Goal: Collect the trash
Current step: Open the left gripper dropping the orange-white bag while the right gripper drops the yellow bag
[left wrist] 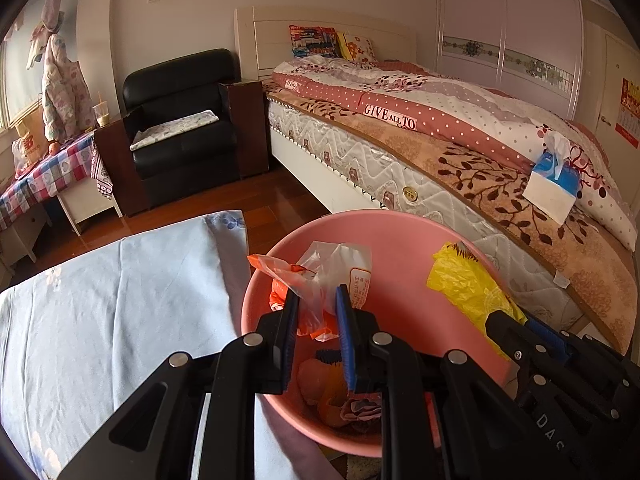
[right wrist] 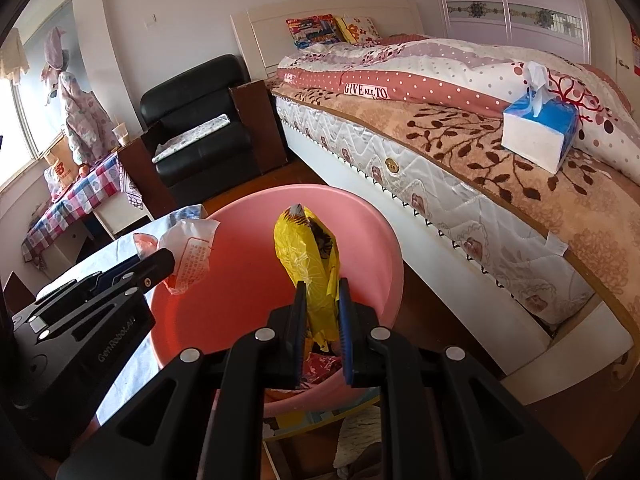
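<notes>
A pink basin (left wrist: pixel 404 240) is seen above a wood floor (left wrist: pixel 276 196), between a light blue cloth (left wrist: pixel 120 300) and a bed (left wrist: pixel 460 152) on which a tissue box (left wrist: pixel 554 188) lies. The left gripper (left wrist: pixel 318 300) is clamped narrowly on a clear and orange plastic bag (left wrist: pixel 332 268), and the right gripper (right wrist: pixel 322 292) on a yellow wrapper (right wrist: pixel 308 248), both over the basin. "GIVE ALL TO" is read on the quilt (left wrist: pixel 440 108), and "GenRobotAI" on the left gripper's body.
</notes>
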`<action>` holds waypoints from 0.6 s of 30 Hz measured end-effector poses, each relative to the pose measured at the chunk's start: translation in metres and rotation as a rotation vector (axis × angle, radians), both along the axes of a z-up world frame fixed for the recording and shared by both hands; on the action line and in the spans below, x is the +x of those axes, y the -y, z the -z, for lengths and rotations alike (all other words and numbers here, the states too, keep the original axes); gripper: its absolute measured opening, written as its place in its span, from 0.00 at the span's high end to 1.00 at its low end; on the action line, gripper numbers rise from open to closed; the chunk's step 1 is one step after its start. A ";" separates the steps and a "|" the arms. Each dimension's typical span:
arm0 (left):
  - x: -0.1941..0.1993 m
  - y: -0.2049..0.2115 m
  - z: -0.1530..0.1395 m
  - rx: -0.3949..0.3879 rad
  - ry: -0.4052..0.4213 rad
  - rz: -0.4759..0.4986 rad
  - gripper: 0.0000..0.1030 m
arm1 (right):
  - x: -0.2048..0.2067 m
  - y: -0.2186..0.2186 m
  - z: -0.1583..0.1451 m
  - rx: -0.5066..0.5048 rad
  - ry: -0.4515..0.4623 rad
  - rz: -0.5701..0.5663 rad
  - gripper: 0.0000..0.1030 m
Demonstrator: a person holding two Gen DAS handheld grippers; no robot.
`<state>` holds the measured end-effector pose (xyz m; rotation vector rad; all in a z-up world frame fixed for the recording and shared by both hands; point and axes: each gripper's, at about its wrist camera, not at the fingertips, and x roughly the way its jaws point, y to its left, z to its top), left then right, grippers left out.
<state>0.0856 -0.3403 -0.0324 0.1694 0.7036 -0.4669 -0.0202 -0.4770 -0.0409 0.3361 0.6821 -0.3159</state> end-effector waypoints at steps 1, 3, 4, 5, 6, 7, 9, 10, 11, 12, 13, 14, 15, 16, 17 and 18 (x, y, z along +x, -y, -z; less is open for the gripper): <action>0.001 0.001 0.001 0.000 -0.002 -0.001 0.82 | 0.002 0.000 0.001 0.000 -0.003 -0.001 0.86; 0.004 0.003 0.003 0.000 -0.008 -0.003 0.82 | 0.005 0.001 0.002 -0.001 -0.007 -0.002 0.86; 0.006 0.005 0.004 0.000 -0.009 -0.004 0.82 | 0.006 0.001 0.003 -0.002 -0.008 -0.003 0.86; 0.007 0.005 0.005 0.001 -0.010 -0.004 0.82 | 0.007 0.001 0.003 -0.003 -0.010 -0.004 0.86; 0.008 0.006 0.006 0.003 -0.011 -0.004 0.82 | 0.008 0.000 0.004 -0.004 -0.011 -0.004 0.86; 0.008 0.006 0.007 0.004 -0.012 -0.004 0.82 | 0.009 0.000 0.005 -0.004 -0.013 -0.003 0.86; 0.010 0.007 0.008 0.004 -0.016 -0.004 0.82 | 0.011 0.000 0.006 -0.004 -0.016 -0.004 0.86; 0.011 0.007 0.009 0.005 -0.018 -0.004 0.81 | 0.012 0.000 0.007 -0.004 -0.019 -0.004 0.86; 0.011 0.008 0.010 0.006 -0.018 -0.005 0.81 | 0.013 0.000 0.008 -0.004 -0.021 -0.003 0.86; 0.011 0.009 0.010 0.008 -0.018 -0.005 0.81 | 0.014 0.000 0.009 -0.003 -0.023 -0.002 0.86; 0.012 0.009 0.011 0.009 -0.020 -0.003 0.81 | 0.014 0.001 0.009 -0.001 -0.024 -0.002 0.86; 0.012 0.010 0.011 0.011 -0.020 -0.002 0.81 | 0.015 0.002 0.010 0.003 -0.026 -0.001 0.86; 0.012 0.010 0.011 0.013 -0.020 -0.002 0.81 | 0.015 0.002 0.011 0.007 -0.027 0.000 0.86; 0.012 0.011 0.011 0.013 -0.020 -0.003 0.81 | 0.016 0.003 0.012 0.012 -0.028 0.000 0.86; 0.012 0.011 0.011 0.012 -0.020 -0.002 0.81 | 0.016 0.004 0.012 0.014 -0.029 0.000 0.86; 0.012 0.011 0.011 0.011 -0.019 -0.001 0.80 | 0.016 0.005 0.013 0.016 -0.030 0.000 0.86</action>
